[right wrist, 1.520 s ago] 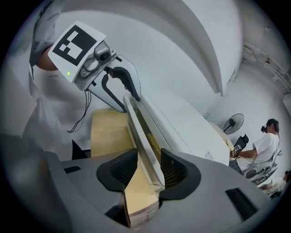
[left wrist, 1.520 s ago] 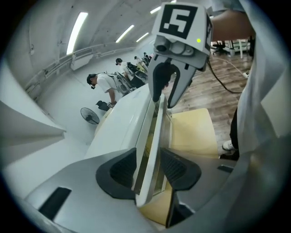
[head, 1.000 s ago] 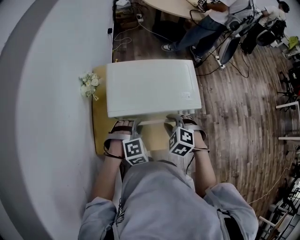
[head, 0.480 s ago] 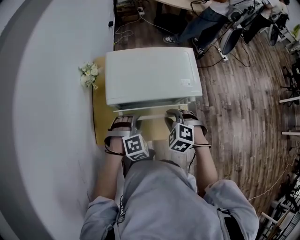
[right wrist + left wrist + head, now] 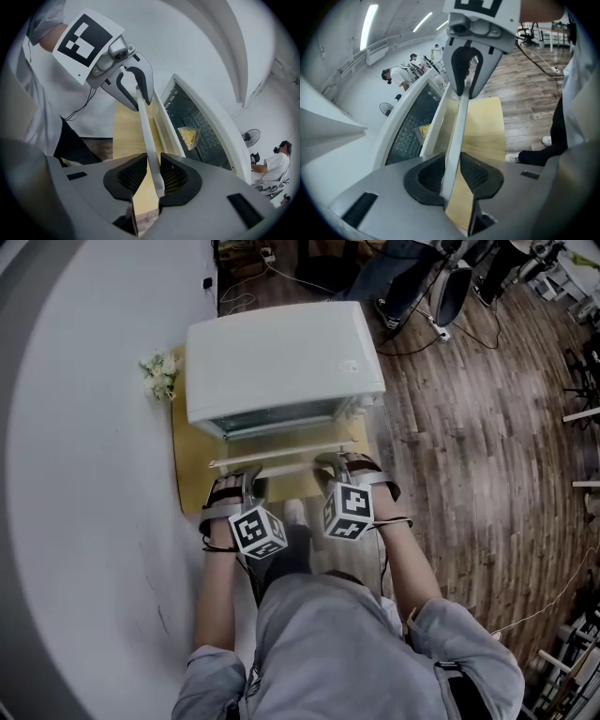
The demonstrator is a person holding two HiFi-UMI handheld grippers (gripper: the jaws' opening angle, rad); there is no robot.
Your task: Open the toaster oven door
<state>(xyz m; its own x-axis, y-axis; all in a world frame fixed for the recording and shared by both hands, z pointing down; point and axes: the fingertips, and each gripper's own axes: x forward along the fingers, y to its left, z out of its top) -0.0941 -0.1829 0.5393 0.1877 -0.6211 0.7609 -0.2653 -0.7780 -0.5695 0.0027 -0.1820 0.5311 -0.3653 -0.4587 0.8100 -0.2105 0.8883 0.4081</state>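
Door coming open: my left tool [image 5: 247, 482] and right tool [image 5: 336, 468], jaws just drawn in, are each clamped on the white handle [image 5: 281, 458], which runs 9 to 3 o'clock. The toaster oven [image 5: 281, 357] sits at 12 on the yellow surface [image 5: 187, 474], front facing 6, its door [image 5: 201, 126] tilted partway. Next, I judge, a steady pull down toward 6.

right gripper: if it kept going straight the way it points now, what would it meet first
The right gripper already has the door handle between its jaws, which have just been closing on it. Past the handle, it would probably meet the yellow board below, though depth is unclear.
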